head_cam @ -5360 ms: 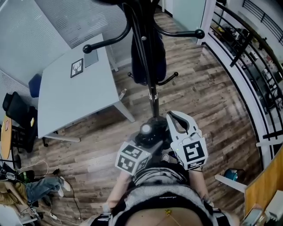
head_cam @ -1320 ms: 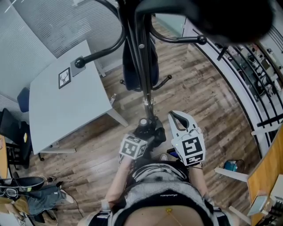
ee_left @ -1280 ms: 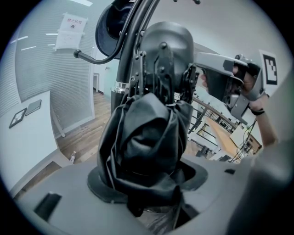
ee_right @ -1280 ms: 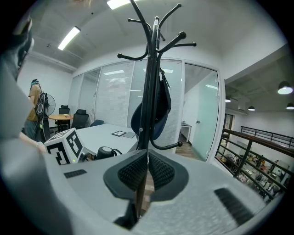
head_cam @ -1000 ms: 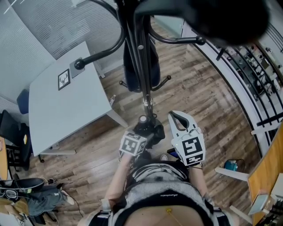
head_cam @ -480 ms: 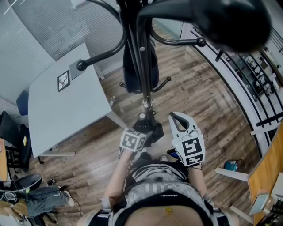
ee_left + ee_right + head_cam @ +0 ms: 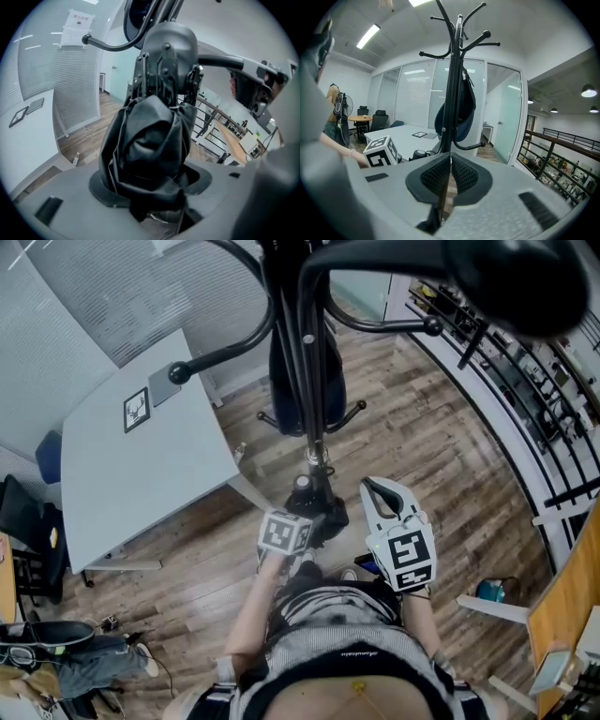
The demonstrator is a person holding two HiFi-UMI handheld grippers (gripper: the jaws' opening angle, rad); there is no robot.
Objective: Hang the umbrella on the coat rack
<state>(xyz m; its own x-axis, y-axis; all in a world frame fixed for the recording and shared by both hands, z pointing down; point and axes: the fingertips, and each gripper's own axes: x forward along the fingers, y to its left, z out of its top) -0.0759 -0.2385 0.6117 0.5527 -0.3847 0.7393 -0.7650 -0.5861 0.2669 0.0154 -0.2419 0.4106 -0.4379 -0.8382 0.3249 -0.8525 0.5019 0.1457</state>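
One gripper, my left gripper, is clamped on the folded black umbrella, which sits close in front of the coat rack, low beside its pole. My right gripper hangs empty beside the rack, jaws pressed together. I judge this the carrying step: next I must lift the umbrella and catch its loop, unseen here, over a free hook.

Umbrella, creased black cloth with slight sheen, coat rack, glossy black metal, floor, grained wood planks, surface, smooth matt white, right hand-held gripper, matt grey plastic, ribbed black pads.
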